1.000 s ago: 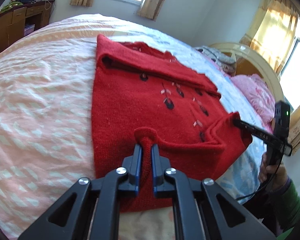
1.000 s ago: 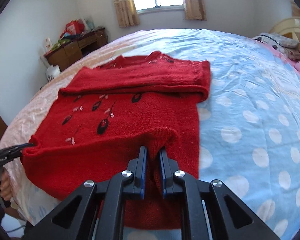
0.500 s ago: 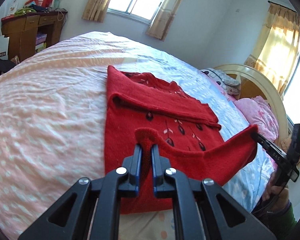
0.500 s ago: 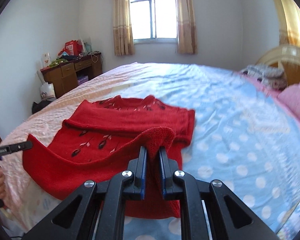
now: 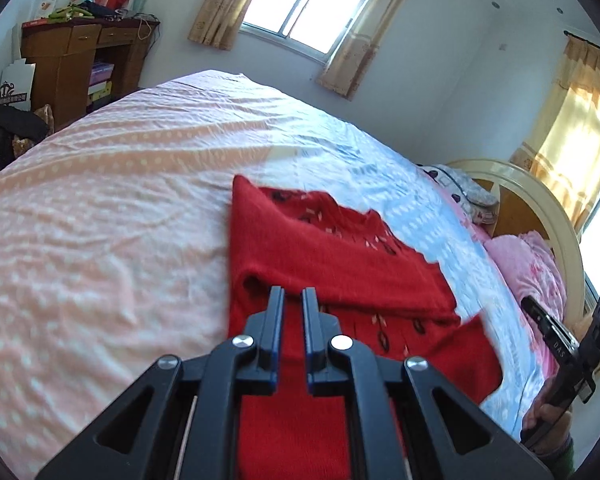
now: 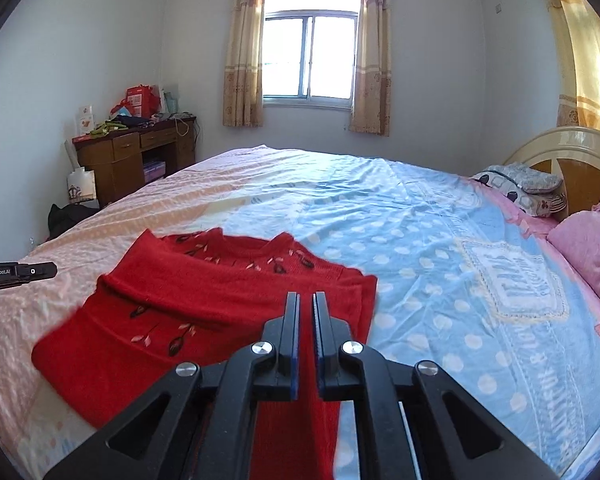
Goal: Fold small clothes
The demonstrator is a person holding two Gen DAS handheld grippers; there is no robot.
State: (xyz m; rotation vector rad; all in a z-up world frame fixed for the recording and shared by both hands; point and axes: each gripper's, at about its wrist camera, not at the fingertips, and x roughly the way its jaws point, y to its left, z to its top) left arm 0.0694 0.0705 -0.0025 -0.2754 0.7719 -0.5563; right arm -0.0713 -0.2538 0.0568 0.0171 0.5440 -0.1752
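My left gripper [image 5: 293, 300] and right gripper [image 6: 306, 304] each pinch the red sweater's [image 6: 204, 300] hem between narrow jaws; open bed [image 6: 420, 240] lies beyond both.

The red sweater's [image 5: 340, 264] near hem is hidden behind the left hand-held gripper [image 5: 292, 300], its right corner blurred.

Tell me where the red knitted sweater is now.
The red knitted sweater lies on the bed, on its near left part in the right wrist view.
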